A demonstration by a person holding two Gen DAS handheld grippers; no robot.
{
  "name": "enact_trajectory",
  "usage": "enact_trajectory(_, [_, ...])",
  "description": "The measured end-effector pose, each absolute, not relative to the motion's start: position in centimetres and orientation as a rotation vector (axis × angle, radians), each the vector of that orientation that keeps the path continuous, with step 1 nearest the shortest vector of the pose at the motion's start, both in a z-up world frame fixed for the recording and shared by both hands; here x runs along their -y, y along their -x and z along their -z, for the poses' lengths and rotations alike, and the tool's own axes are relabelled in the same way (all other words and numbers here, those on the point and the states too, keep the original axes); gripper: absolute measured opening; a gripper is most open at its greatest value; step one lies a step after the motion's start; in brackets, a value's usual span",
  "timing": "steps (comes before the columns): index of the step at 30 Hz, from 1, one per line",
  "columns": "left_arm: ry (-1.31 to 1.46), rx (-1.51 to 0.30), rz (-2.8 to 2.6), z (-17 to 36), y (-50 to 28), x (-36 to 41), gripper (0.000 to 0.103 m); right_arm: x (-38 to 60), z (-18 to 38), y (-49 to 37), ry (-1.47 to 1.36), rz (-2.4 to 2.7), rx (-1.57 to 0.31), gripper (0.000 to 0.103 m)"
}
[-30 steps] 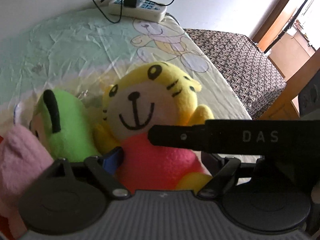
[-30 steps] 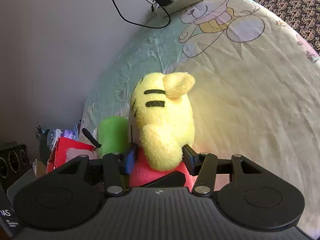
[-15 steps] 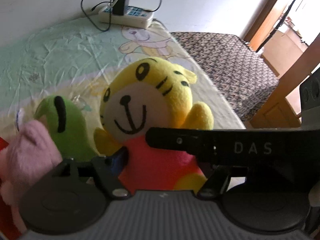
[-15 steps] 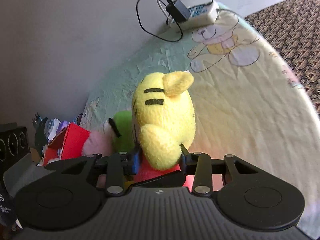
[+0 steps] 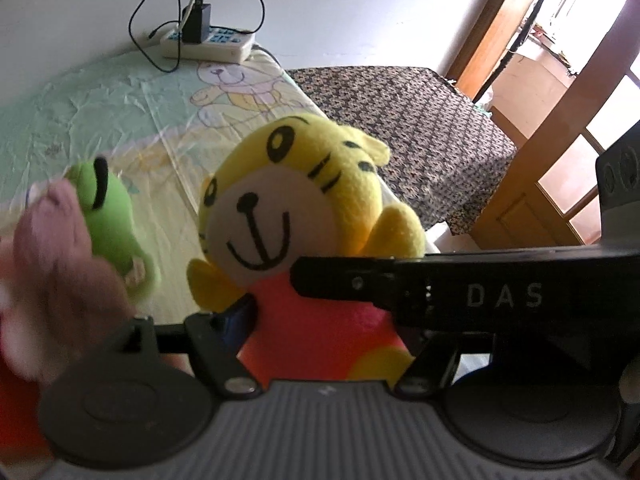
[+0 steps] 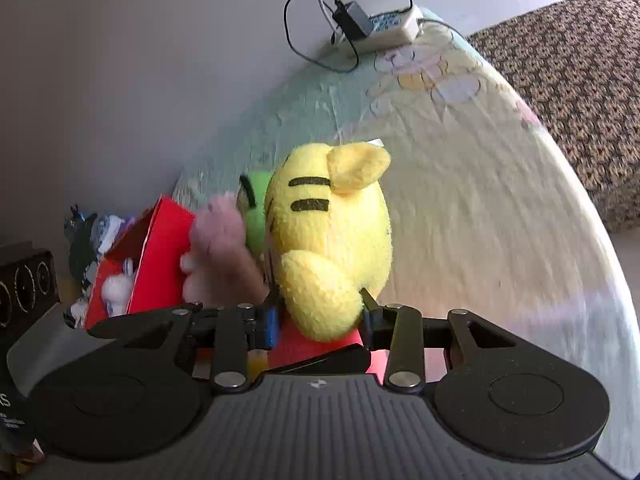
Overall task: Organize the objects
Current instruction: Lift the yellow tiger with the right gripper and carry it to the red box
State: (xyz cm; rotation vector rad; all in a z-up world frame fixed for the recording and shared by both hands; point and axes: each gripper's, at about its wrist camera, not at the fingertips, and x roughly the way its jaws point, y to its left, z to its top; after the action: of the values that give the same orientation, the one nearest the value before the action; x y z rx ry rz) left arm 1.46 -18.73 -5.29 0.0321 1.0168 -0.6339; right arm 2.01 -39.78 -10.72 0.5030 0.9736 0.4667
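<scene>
A yellow tiger plush (image 5: 296,200) with a red body hangs lifted above the table, facing the left wrist camera. My left gripper (image 5: 324,320) is shut on its red body from the front. My right gripper (image 6: 320,320) is shut on the same plush (image 6: 332,232) from the back, below its head and arm. In the left wrist view one right-gripper finger crosses the plush's body as a black bar (image 5: 440,284). A green plush (image 5: 108,208) and a blurred pink plush (image 5: 60,264) are to the left, beside a red box (image 6: 160,256).
A pale cartoon-print tablecloth (image 5: 100,112) covers the table. A white power strip (image 5: 208,42) with a black charger and looped cable lies at the far edge by the wall. A dark patterned covered surface (image 5: 420,128) and a wooden door (image 5: 560,160) lie to the right.
Both grippers' jaws have drawn in on the tiger plush and carried it upward off the table. The green and pink plush now sit lower and further left.
</scene>
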Motion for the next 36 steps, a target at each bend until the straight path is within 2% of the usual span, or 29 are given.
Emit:
enact_trajectory(11, [-0.011,-1.054,0.694,5.2,3.5,14.4,0.071,35.2,10.2,3.6,-0.459,-0.457,-1.013,0.040])
enact_trajectory(36, [-0.002,-1.072,0.647,5.4,9.2,-6.2,0.070,16.5,10.4,10.7,-0.360,-0.583,-1.107,0.040])
